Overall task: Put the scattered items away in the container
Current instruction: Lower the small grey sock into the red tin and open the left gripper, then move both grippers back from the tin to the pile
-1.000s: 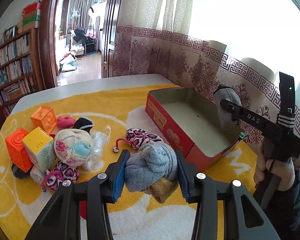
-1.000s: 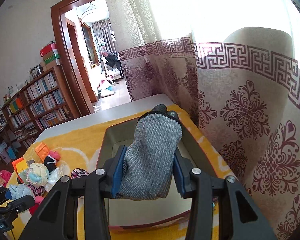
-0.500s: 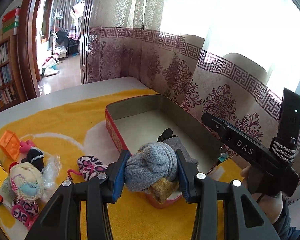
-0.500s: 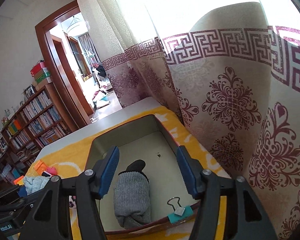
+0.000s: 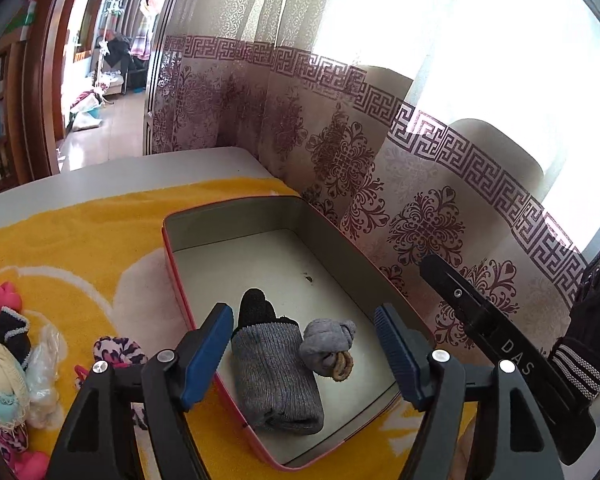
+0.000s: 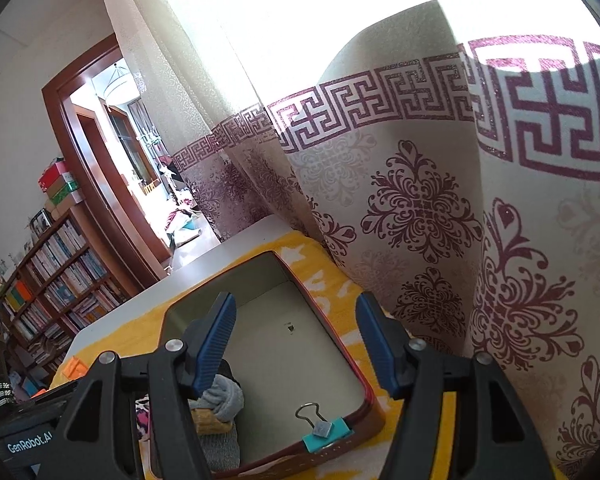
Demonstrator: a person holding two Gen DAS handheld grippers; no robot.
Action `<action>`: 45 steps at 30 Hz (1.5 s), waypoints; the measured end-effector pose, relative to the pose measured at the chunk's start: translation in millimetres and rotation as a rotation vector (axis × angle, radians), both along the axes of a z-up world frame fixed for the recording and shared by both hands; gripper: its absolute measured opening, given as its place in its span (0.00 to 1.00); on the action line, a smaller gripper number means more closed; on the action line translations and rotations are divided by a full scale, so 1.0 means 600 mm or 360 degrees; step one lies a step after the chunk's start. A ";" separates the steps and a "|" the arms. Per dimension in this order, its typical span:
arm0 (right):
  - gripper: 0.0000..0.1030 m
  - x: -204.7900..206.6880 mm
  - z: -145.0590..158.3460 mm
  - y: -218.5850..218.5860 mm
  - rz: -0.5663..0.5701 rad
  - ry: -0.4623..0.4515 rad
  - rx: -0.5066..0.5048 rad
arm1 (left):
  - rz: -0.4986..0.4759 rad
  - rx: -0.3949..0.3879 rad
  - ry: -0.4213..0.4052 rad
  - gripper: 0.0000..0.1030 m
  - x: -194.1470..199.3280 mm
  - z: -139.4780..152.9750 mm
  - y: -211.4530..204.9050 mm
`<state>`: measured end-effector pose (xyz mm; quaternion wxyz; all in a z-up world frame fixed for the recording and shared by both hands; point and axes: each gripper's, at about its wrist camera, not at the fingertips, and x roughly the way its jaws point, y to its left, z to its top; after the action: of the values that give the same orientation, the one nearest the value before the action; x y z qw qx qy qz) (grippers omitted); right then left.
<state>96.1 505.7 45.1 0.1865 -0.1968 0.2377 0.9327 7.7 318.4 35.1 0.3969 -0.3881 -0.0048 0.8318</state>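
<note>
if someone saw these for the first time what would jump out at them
Probably the red box on the yellow towel, with a folded grey sock and a smaller rolled grey sock lying side by side at its near end. Next, the open left claw above them, and the teal binder clip clipped on the box's near rim. Behind, a bright maroon-patterned curtain fills the view.

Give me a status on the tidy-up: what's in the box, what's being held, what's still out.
Done: the folded grey sock and the balled grey sock lie inside the red box. In hand: nothing; the left gripper and right gripper are both open above the box. Left: the leopard-print sock, the black sock, the pink toy and the pastel bundle are out on the yellow towel.
</note>
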 end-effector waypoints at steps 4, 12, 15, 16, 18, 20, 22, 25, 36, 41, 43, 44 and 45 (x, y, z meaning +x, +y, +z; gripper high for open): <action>0.65 -0.002 -0.001 -0.005 0.0017 -0.0005 0.0014 | 0.0069 0.0012 -0.0020 0.73 -0.008 -0.003 -0.023; 0.65 -0.002 0.000 -0.016 0.0049 0.0013 0.0057 | 0.0226 -0.0034 -0.0024 0.73 -0.014 -0.016 -0.079; 0.65 -0.003 -0.001 -0.023 0.0072 0.0012 0.0085 | 0.0279 -0.0052 0.0011 0.84 -0.010 -0.018 -0.102; 0.65 -0.004 -0.001 -0.027 0.0080 0.0012 0.0096 | 0.0300 -0.0057 0.0026 0.84 -0.010 -0.018 -0.110; 0.65 -0.005 -0.001 -0.034 0.0095 0.0013 0.0124 | 0.0336 -0.0063 0.0035 0.84 -0.012 -0.017 -0.126; 0.65 -0.006 -0.001 -0.041 0.0108 0.0013 0.0155 | 0.0369 -0.0051 0.0030 0.84 -0.015 -0.015 -0.145; 0.65 -0.006 -0.002 -0.047 0.0115 0.0011 0.0180 | 0.0412 -0.0047 0.0040 0.84 -0.017 -0.013 -0.167; 0.65 -0.010 -0.005 -0.054 0.0128 -0.0003 0.0206 | 0.0488 -0.0051 0.0070 0.84 -0.021 -0.010 -0.204; 0.65 -0.024 -0.019 -0.088 0.0204 -0.0060 0.0333 | 0.0803 -0.0020 0.0082 0.84 -0.047 0.000 -0.358; 0.65 -0.031 -0.015 -0.123 0.0260 -0.0052 0.0488 | 0.0885 -0.0074 0.0108 0.84 -0.055 -0.004 -0.408; 0.65 -0.035 -0.007 -0.141 0.0308 -0.0060 0.0540 | 0.0894 -0.0088 0.0103 0.84 -0.055 -0.011 -0.427; 0.65 -0.036 -0.002 -0.151 0.0352 -0.0060 0.0546 | 0.0900 -0.0091 0.0099 0.84 -0.056 -0.014 -0.435; 0.65 -0.037 0.004 -0.164 0.0413 -0.0062 0.0549 | 0.0911 -0.0093 0.0095 0.84 -0.055 -0.018 -0.443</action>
<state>74.1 407.2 47.8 0.1002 -0.2090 0.0435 0.9718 -25.1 52.4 24.4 0.1348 -0.3577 -0.0786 0.9207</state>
